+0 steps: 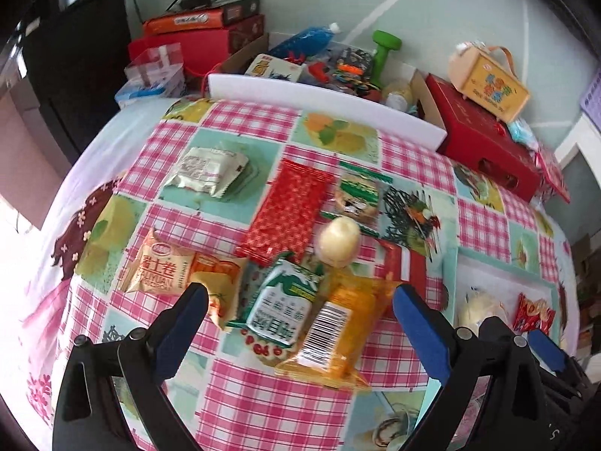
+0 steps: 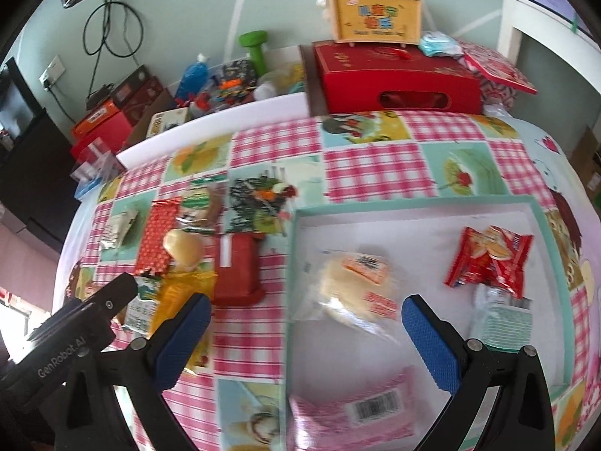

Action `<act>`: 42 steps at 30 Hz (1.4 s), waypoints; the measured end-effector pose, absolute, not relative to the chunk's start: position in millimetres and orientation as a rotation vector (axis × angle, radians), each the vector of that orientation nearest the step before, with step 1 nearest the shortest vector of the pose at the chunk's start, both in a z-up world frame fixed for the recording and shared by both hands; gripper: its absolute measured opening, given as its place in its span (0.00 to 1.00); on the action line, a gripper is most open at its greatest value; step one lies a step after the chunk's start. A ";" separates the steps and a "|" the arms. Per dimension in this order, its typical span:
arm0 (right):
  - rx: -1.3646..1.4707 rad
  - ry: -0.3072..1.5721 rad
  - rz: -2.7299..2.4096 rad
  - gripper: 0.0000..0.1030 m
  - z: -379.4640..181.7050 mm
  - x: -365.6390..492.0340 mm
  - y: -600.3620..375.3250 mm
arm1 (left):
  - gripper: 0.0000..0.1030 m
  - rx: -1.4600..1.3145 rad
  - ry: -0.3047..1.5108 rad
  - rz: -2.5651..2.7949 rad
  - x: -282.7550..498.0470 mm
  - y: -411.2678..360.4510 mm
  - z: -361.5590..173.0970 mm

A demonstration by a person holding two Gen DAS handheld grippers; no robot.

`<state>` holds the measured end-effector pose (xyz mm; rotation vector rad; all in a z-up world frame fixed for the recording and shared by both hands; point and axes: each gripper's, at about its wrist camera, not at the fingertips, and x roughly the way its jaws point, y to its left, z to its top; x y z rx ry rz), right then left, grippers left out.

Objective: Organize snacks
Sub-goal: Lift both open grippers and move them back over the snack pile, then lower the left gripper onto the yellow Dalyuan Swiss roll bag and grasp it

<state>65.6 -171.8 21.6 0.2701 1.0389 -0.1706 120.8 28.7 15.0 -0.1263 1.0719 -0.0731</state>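
The left gripper (image 1: 300, 302) gapes wide, holding nothing, with a green-and-white snack packet (image 1: 280, 302) and an orange transparent snack pack (image 1: 334, 332) lying between its fingers; the right gripper (image 2: 306, 317), equally wide and empty, hovers over a shallow teal-rimmed white tray (image 2: 413, 203) with a pale round cracker pack (image 2: 357, 285) just ahead

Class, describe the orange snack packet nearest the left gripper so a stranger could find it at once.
Start at the pink checked tablecloth and find the loose pile of snacks. At its near edge, overlapping a green-and-white packet, lies the orange packet. Only it is see-through orange with a white barcode label.
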 end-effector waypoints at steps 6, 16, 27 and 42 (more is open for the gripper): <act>0.264 1.038 -0.119 0.99 27.5 85.2 -145.2 | 0.95 -0.186 1.079 -0.033 129.6 59.7 9.8; 0.221 1.102 -0.047 0.92 12.1 107.9 -96.7 | 0.89 -0.300 1.123 0.027 139.2 102.0 -11.5; 0.220 1.220 -0.015 0.89 -31.9 120.0 -70.4 | 0.89 -0.394 1.186 0.080 150.5 128.1 -43.9; 0.259 1.254 0.010 0.54 -53.1 118.5 -71.7 | 0.44 -0.357 1.224 0.088 152.3 110.1 -53.0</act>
